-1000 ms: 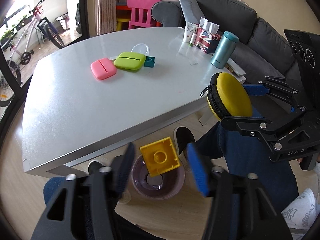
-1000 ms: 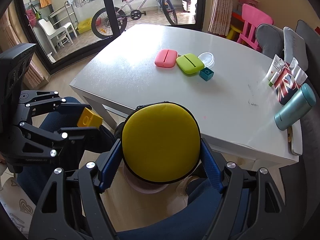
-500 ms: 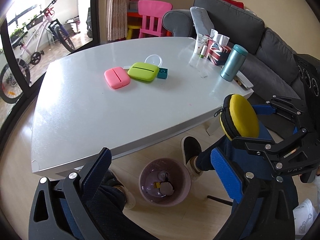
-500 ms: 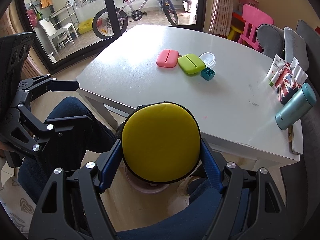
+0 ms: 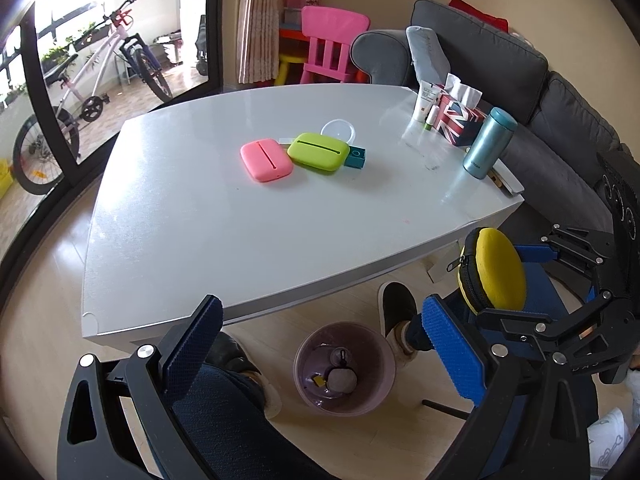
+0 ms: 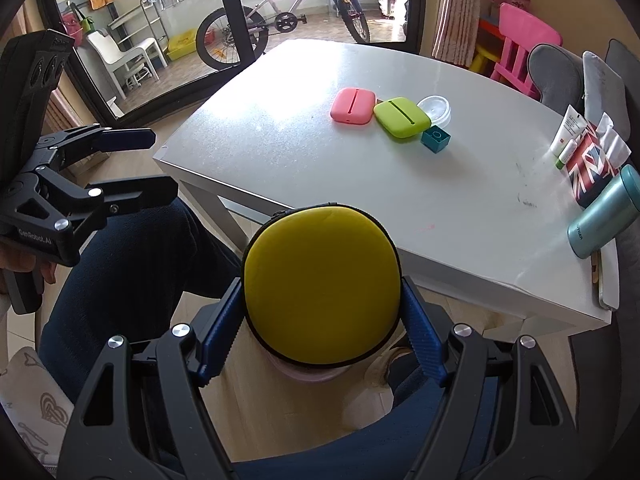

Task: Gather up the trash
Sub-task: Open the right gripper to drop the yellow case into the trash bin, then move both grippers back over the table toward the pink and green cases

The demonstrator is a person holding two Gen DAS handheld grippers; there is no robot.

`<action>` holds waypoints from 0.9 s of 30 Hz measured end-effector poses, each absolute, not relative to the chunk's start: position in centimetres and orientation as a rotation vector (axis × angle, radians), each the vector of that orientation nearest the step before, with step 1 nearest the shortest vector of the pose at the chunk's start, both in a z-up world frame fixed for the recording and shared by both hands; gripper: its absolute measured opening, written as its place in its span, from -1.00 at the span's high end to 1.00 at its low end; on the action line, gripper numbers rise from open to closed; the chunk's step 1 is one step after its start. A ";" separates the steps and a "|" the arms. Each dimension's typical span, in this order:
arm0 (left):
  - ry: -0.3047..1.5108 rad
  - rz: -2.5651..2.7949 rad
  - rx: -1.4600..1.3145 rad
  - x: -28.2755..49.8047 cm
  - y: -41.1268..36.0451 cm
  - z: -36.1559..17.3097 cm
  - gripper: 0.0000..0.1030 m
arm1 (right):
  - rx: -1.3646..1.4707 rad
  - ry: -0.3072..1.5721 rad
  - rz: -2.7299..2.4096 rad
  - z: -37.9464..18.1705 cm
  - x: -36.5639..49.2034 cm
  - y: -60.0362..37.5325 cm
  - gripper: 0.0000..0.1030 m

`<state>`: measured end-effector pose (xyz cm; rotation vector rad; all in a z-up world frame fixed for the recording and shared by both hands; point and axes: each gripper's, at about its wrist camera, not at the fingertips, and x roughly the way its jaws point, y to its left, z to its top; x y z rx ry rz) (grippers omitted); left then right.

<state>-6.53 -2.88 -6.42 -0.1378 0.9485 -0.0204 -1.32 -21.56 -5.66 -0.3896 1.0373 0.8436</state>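
Observation:
My left gripper (image 5: 320, 316) stands wide open with nothing between its blue pads, above a pinkish trash bin (image 5: 306, 346) on the floor by the table edge. Small bits lie inside the bin, among them a yellow piece (image 5: 318, 380). My right gripper (image 6: 322, 288) is shut on a round yellow zip case (image 6: 322, 280). In the left wrist view the case (image 5: 498, 276) hangs to the right of the bin, off the table. The right wrist view shows the left gripper (image 6: 140, 164) at the far left; there the case hides nearly all of the bin.
On the white table (image 5: 200, 240) lie a pink pouch (image 5: 266, 160), a green pouch (image 5: 318, 152), a teal block (image 5: 355, 158) and a clear lid (image 5: 339, 132). A teal bottle (image 5: 488, 142) and a tissue box (image 5: 460, 120) stand at its right edge. A person's legs and shoes flank the bin.
The left gripper opened and let go of a yellow brick, which fell into the bin. It then drew up and back. The right gripper kept still with the yellow case.

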 end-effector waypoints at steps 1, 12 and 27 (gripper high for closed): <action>0.947 -0.018 -0.139 -6.5 -2.8 -6.4 -0.86 | -0.390 1.039 0.848 -5.7 -1.4 -21.4 -0.45; 0.938 -0.011 -0.143 -6.7 -2.3 -6.2 -0.86 | -0.382 1.039 0.853 -5.5 -1.6 -21.1 -0.89; 0.941 -0.022 -0.143 -6.6 -2.5 -6.2 -0.86 | -0.371 1.037 0.832 -5.4 -1.1 -21.3 -0.92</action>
